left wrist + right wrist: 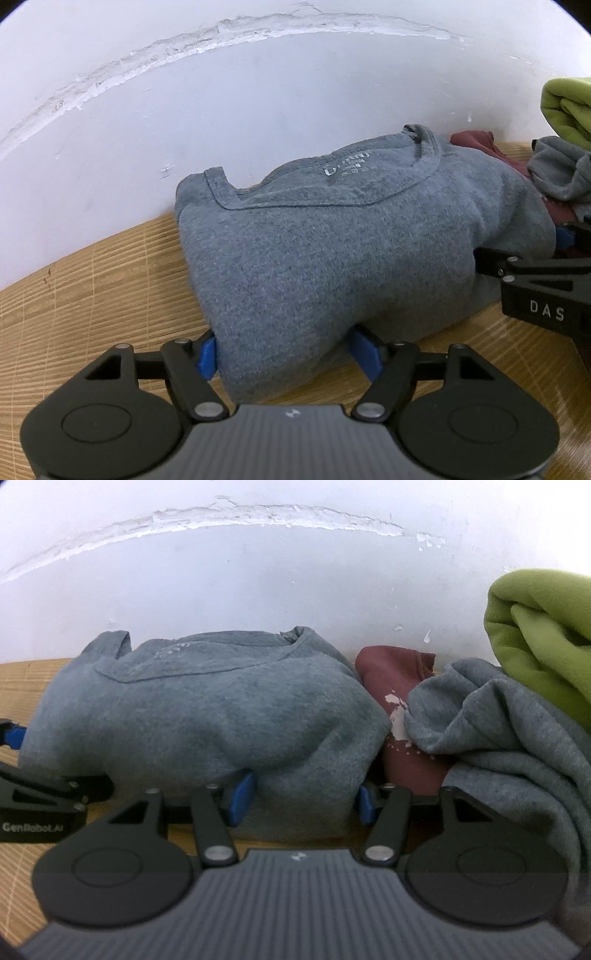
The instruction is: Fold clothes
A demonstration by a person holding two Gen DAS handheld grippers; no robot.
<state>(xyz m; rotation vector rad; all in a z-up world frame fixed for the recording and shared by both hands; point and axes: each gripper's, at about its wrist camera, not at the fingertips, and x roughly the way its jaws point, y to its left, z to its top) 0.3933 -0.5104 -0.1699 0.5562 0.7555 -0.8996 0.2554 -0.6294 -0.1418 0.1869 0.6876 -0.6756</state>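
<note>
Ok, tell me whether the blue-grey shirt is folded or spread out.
Folded. The blue-grey shirt sits as a compact, thick bundle on the mat by the wall, collar on top, with the left gripper and right gripper straddling its near edge.

A domestic setting, probably a bedroom or laundry corner. Ahead of both grippers rises a white plastered wall with a flaking, cracked band of paint. The work surface is a woven bamboo mat. Household garments lie on it: a folded grey T-shirt, with a maroon garment, a grey sweatshirt and a lime-green fleece heaped to the right.
</note>
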